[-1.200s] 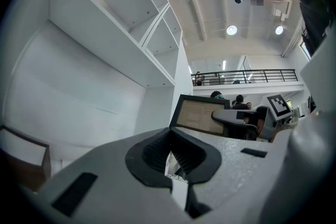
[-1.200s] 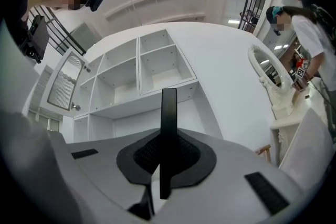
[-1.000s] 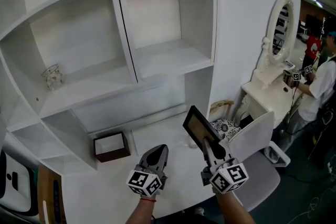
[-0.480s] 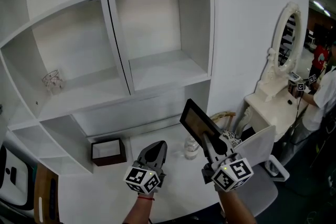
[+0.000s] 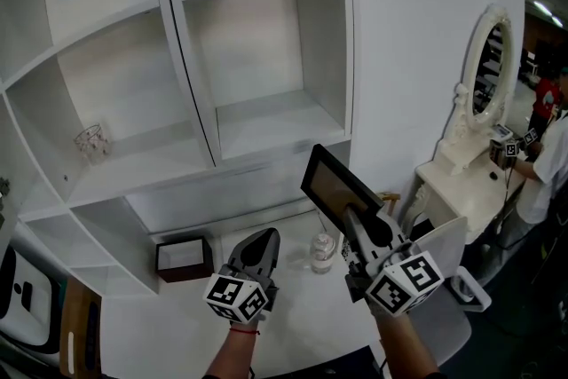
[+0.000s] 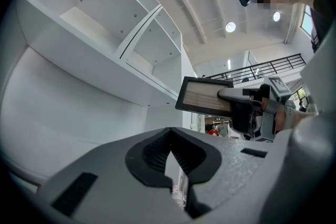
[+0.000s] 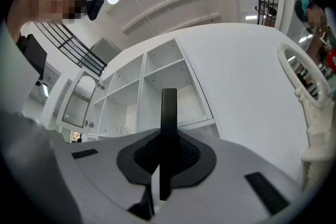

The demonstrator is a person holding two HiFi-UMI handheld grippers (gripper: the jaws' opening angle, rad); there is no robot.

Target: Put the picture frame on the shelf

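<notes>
The picture frame (image 5: 334, 186), black with a tan picture, is held up tilted in front of the white shelf unit (image 5: 266, 115), below its lower right compartment. My right gripper (image 5: 357, 219) is shut on the frame's lower edge. Seen edge-on in the right gripper view, the frame (image 7: 168, 123) is a dark bar standing between the jaws of the right gripper (image 7: 166, 160). My left gripper (image 5: 259, 239) is shut and empty, low and left of the frame. From the left gripper (image 6: 170, 140) view, the frame (image 6: 202, 97) hangs to the upper right.
A small glass (image 5: 91, 140) stands on the left shelf. On the white desk (image 5: 284, 315) lie a brown box (image 5: 184, 256) and a small jar (image 5: 321, 251). To the right are a white vanity mirror (image 5: 484, 75) and a person (image 5: 548, 160).
My right gripper has lifted the frame a little higher and nearer the shelf unit. The left gripper has stayed low and shut.
</notes>
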